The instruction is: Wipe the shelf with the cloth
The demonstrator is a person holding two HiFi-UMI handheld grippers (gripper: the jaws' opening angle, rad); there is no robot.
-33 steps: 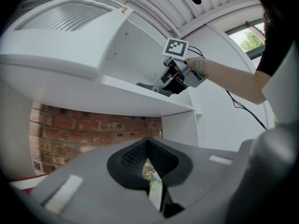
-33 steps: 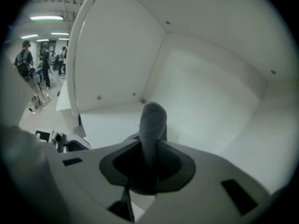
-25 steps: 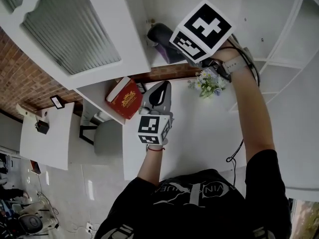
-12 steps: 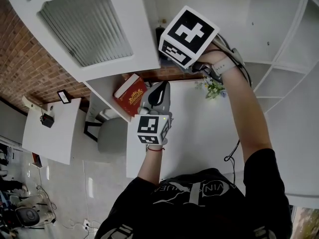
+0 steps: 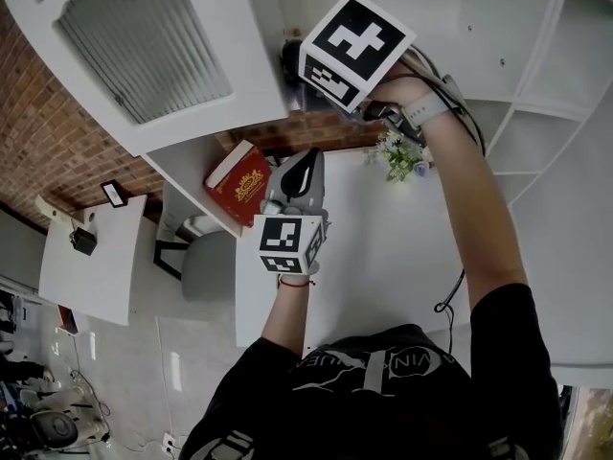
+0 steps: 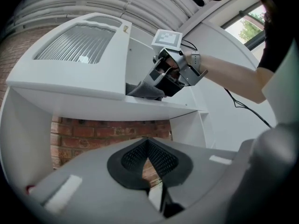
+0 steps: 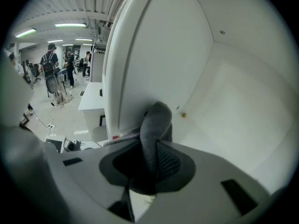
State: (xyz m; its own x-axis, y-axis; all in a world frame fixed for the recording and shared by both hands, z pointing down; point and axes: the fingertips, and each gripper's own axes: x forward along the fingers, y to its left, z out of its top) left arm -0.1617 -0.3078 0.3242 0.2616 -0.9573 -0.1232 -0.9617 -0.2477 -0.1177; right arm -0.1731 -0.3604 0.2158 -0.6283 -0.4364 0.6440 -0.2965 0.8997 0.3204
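A grey cloth (image 5: 290,57) rests against the white shelf (image 5: 257,36) at the top of the head view. My right gripper (image 5: 314,82) is shut on it, under its marker cube. In the right gripper view the cloth (image 7: 156,120) bulges up from between the jaws and presses on the shelf's inner wall (image 7: 233,92). The left gripper view shows the cloth (image 6: 147,90) lying on the shelf board (image 6: 93,101) with the right gripper (image 6: 160,80) behind it. My left gripper (image 5: 308,159) hangs lower over the desk, shut with nothing in it.
A red book (image 5: 239,182) stands under the shelf, to the left of my left gripper. A small bunch of flowers (image 5: 400,157) sits on the white desk (image 5: 383,257). A ribbed glass cabinet door (image 5: 144,46) is to the shelf's left, with a brick wall (image 6: 107,129) behind.
My right gripper has slid the cloth a little to the left along the shelf. My left gripper has hardly moved.
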